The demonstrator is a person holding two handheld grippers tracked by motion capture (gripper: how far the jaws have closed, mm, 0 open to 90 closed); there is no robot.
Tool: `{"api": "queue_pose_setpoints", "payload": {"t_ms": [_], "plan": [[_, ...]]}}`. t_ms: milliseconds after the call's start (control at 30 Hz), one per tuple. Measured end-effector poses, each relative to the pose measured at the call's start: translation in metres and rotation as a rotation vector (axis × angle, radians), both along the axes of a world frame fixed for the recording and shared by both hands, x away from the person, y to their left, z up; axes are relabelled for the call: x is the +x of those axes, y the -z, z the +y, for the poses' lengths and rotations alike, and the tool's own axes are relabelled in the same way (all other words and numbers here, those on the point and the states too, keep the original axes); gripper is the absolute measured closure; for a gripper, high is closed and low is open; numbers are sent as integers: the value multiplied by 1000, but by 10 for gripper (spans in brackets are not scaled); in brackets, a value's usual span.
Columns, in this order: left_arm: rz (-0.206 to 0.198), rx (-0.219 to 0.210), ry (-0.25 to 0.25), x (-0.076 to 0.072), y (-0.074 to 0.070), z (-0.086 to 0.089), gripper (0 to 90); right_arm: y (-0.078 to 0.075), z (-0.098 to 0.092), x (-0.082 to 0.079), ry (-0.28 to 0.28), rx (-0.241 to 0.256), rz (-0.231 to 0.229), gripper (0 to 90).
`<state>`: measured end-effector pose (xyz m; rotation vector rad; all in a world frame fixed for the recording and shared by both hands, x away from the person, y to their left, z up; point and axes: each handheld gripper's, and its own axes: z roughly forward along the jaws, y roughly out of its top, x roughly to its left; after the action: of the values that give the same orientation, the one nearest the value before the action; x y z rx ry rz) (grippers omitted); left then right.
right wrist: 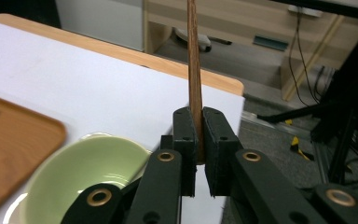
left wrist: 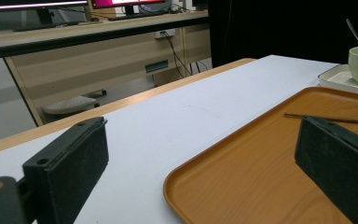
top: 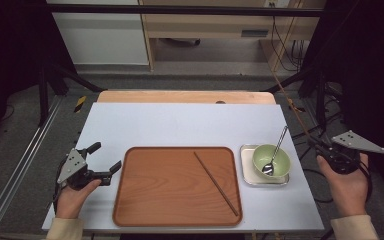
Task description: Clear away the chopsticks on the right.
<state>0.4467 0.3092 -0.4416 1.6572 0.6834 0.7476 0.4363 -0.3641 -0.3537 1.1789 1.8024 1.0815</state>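
**Two grippers at the table edges, one chopstick clamped**

We hold the right gripper [top: 314, 144] off the right edge of the table [top: 180, 125], just beside the bowl [top: 271, 161]. In the right gripper view its jaws are nearly closed and clamp a brown chopstick [right wrist: 194, 60], which rises straight up between the two pads. In the high view this chopstick runs as a thin slanted line from the gripper toward the far side.

We hold the left gripper [top: 105, 161] at the left side of the table, just beside the left rim of the brown tray [top: 130, 200]. Its jaws stand wide apart with nothing between them.

A second chopstick [top: 216, 183] lies flat on the tray, slanted across the right half. The green bowl sits on a small white square plate [top: 246, 176] just to the right of the tray. A metal spoon [top: 276, 150] rests in the bowl, handle leaning up and away.
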Motion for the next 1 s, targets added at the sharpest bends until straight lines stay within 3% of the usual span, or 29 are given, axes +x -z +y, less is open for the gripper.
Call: {"api": "queue_pose_setpoints", "payload": {"t_ms": [167,300,533,1000], "plan": [[-2,-4,-3,0,-1,1,23,-9,26,-9,-52,4,-23,847],[-3,-5,-4,0,-1,2,23,-9,46,-18,-95,1,-17,846],[-6,-14,-6,-1,-2,2,23,1,75,-27,-149,-15,26,846],[-8,-14,-6,-1,-2,2,23,27,110,-38,-230,-50,92,847]]}}
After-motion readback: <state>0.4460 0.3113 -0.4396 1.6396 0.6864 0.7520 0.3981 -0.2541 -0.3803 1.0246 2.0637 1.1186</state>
